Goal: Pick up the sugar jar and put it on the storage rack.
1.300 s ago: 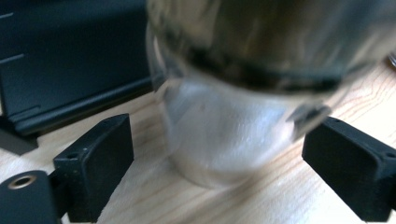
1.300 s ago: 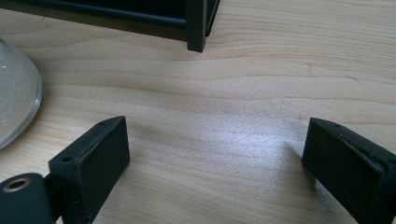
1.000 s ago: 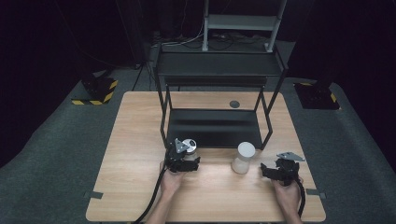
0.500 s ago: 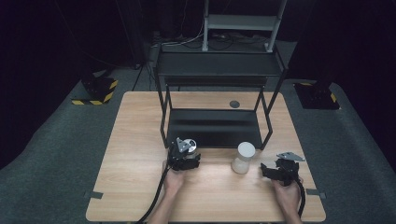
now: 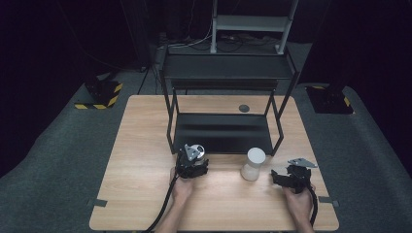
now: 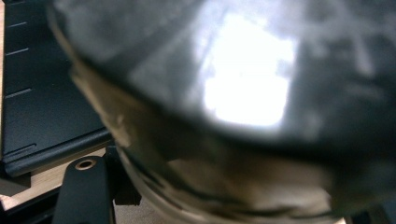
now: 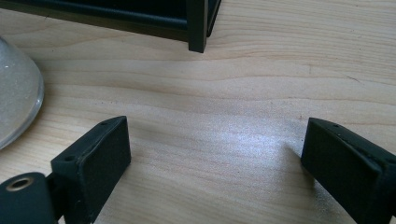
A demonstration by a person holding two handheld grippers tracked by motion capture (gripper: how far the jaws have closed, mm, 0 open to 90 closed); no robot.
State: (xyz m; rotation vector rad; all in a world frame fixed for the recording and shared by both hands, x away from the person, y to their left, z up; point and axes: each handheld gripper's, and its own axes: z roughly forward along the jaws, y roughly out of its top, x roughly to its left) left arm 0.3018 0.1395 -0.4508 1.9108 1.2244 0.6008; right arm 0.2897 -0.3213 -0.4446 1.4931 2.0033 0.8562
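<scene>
A round, shiny grey container [image 5: 197,149] stands on the table just in front of the black rack's lower shelf. My left gripper [image 5: 194,158] is shut on it from the near side. In the left gripper view the container [image 6: 243,93] sits blurred and very close, with one black finger [image 6: 84,186] at the lower left. A frosted white jar [image 5: 253,164] stands upright to the right. My right gripper [image 5: 276,176] lies open on the table right of that jar, apart from it. Bare wood shows between its jaws [image 7: 217,130], and the jar's edge [image 7: 14,102] is at the left.
A black two-tier metal rack [image 5: 221,133] stands at the middle of the wooden table [image 5: 141,194], and one of its legs [image 7: 197,28] is just ahead of the right gripper. A small dark disc [image 5: 244,108] lies behind the rack. Dark carpet surrounds the table.
</scene>
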